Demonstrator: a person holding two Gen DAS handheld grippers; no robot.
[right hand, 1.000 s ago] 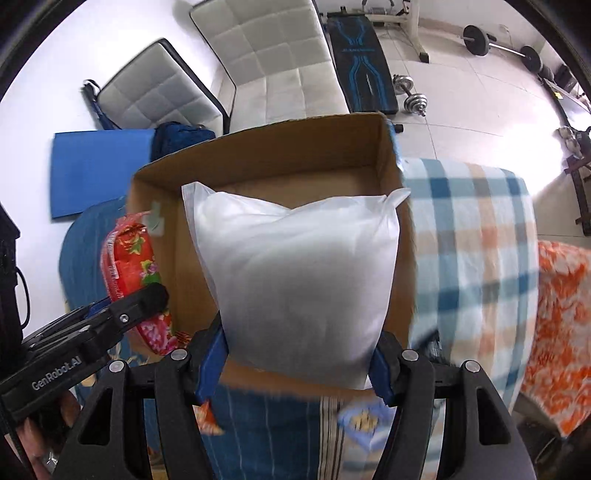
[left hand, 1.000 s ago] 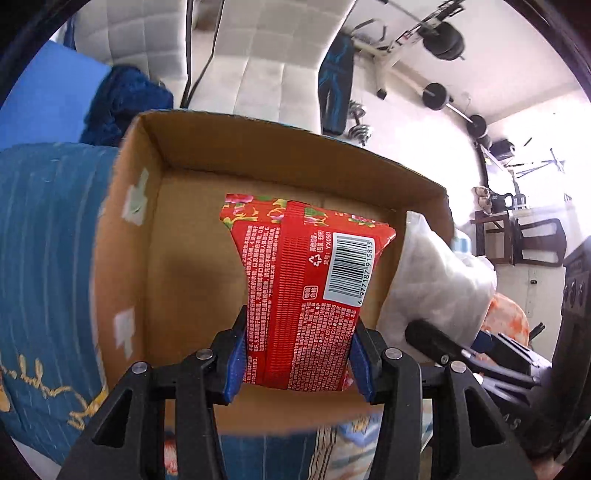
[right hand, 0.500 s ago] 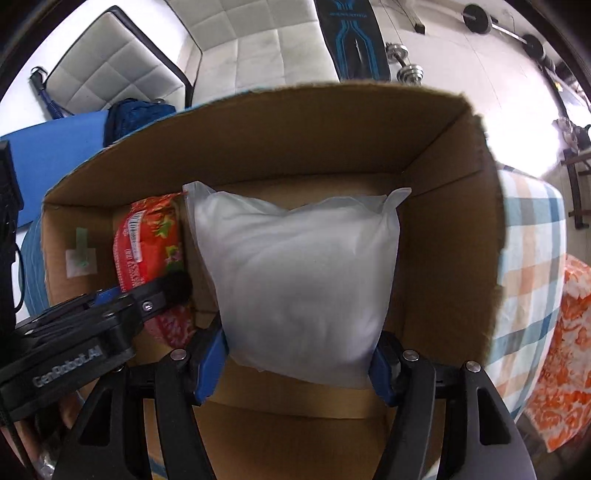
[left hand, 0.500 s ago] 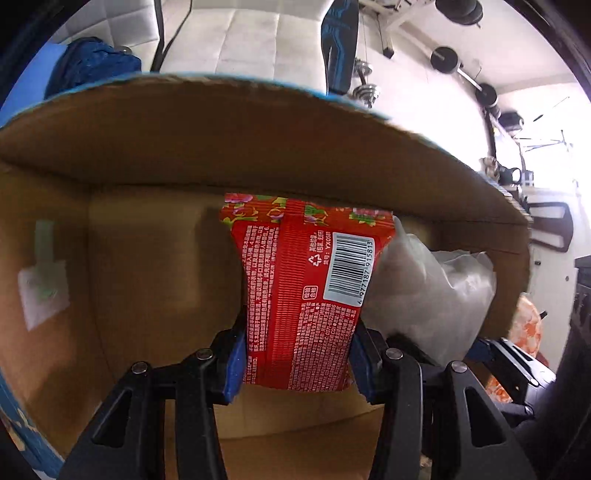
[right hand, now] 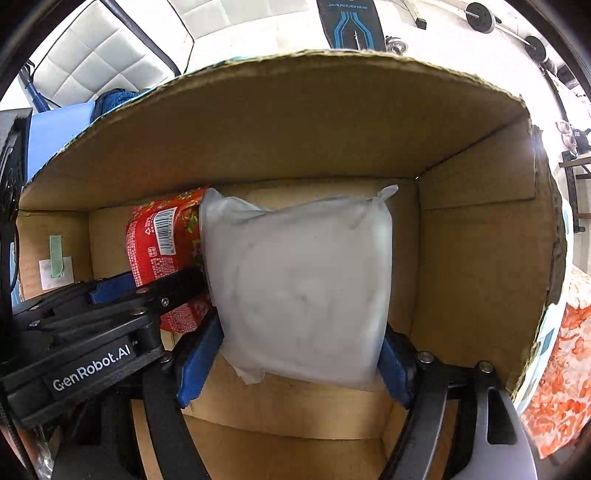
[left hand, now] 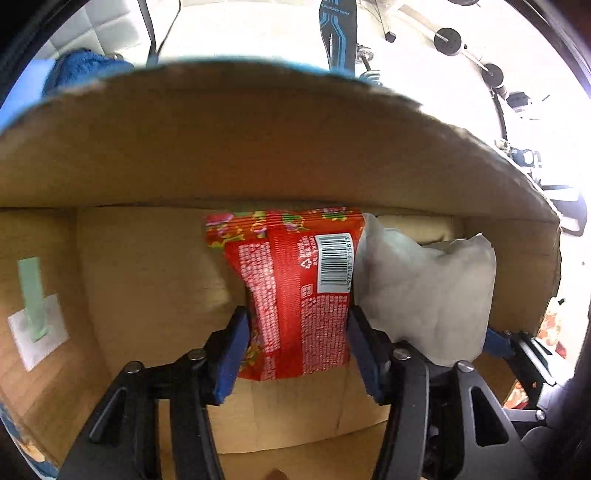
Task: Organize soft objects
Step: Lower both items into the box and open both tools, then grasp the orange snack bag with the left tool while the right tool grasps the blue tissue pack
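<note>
My left gripper (left hand: 297,350) is shut on a red tissue pack (left hand: 295,291) with a barcode, held deep inside the cardboard box (left hand: 258,147). My right gripper (right hand: 291,369) is shut on a soft white bag (right hand: 303,288), also inside the box (right hand: 295,129), to the right of the red pack (right hand: 159,240). The two items touch side by side near the box's far wall. The white bag also shows in the left wrist view (left hand: 428,291), and the left gripper's body shows in the right wrist view (right hand: 92,332).
The box's walls surround both grippers. A taped label (left hand: 35,317) is on the left inner wall. Orange patterned cloth (right hand: 557,369) lies right of the box. White cushions (right hand: 92,66) and gym weights (right hand: 480,18) are beyond it.
Both grippers have moved from above the box rim down and forward into the box, carrying the red pack and the white bag closer to the far wall.
</note>
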